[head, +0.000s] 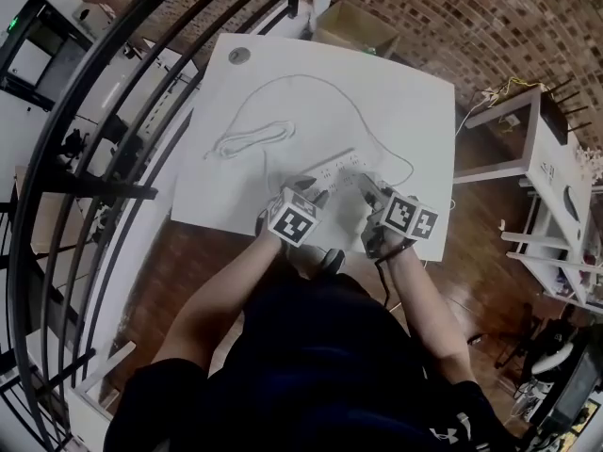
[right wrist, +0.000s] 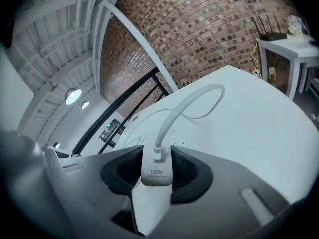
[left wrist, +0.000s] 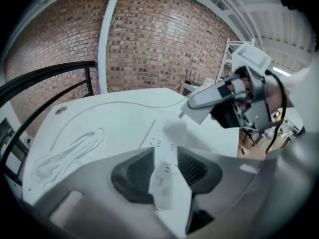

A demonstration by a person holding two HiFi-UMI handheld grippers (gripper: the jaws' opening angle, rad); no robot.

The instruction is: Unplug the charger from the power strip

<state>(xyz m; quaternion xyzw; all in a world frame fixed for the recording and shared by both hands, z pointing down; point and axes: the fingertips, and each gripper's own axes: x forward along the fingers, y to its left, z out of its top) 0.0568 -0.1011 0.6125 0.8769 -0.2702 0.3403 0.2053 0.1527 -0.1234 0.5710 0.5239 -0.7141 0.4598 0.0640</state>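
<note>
A white power strip (head: 341, 166) lies on the white table (head: 415, 102). In the left gripper view the power strip (left wrist: 167, 138) runs between the pads of my left gripper (left wrist: 167, 173), which is shut on it. My right gripper (right wrist: 157, 169) is shut on the white charger (right wrist: 156, 176), whose cable (right wrist: 174, 116) arcs away over the table. In the left gripper view the charger (left wrist: 199, 111) hangs above the strip, its prongs bare and out of the sockets. The head view shows both grippers side by side at the table's near edge, left gripper (head: 311, 194) and right gripper (head: 375, 194).
A coiled white cable (head: 252, 141) lies left of the strip, and a small round object (head: 239, 56) sits at the far left corner. A black railing (head: 94, 111) curves along the left. A cardboard box (head: 356, 28) and a white side table (head: 546, 149) stand beyond.
</note>
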